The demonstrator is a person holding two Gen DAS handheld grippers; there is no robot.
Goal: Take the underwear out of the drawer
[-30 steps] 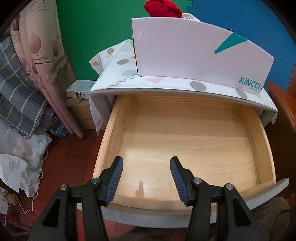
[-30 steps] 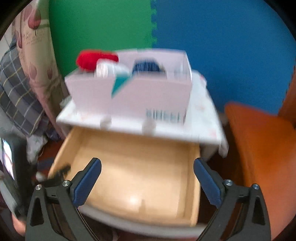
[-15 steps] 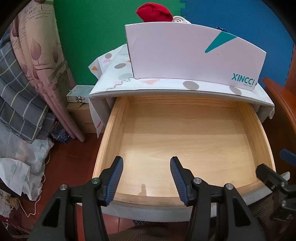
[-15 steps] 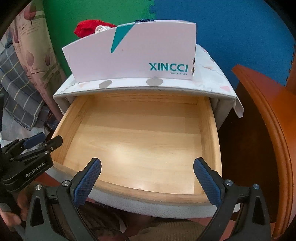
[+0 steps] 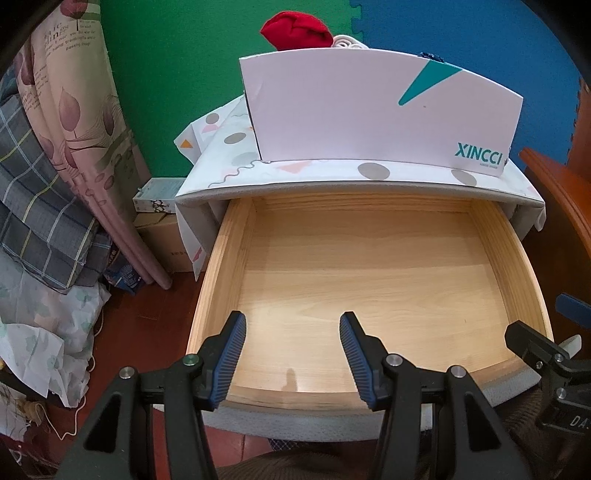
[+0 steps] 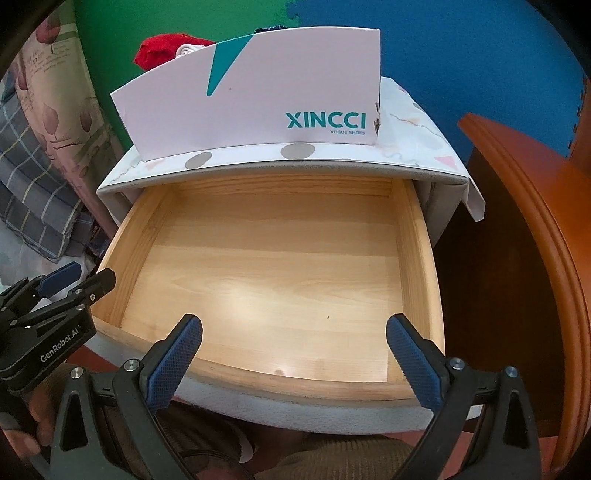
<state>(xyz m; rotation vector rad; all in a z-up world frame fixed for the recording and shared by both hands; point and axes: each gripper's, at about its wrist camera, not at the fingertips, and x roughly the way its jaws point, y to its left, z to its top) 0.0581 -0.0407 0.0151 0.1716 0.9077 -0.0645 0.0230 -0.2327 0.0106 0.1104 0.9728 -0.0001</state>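
The wooden drawer (image 5: 369, 266) is pulled out and its floor is bare; it also shows in the right wrist view (image 6: 280, 258). A white XINCCI shoe box (image 5: 369, 114) stands on the cabinet top, with red (image 5: 295, 26), white and dark blue rolled garments showing over its rim; the red one also shows in the right wrist view (image 6: 162, 50). My left gripper (image 5: 291, 347) is open and empty above the drawer's front left. My right gripper (image 6: 295, 350) is open wide and empty above the drawer's front edge.
The cabinet top carries a patterned white cloth (image 5: 229, 147). Curtains and a plaid blanket (image 5: 44, 206) pile at the left, with cardboard boxes (image 5: 166, 236) on the floor. An orange-brown wooden furniture piece (image 6: 535, 240) stands close on the right.
The right gripper came down from looking over the box to the drawer's front edge. The left gripper shifted slightly; both stayed open.
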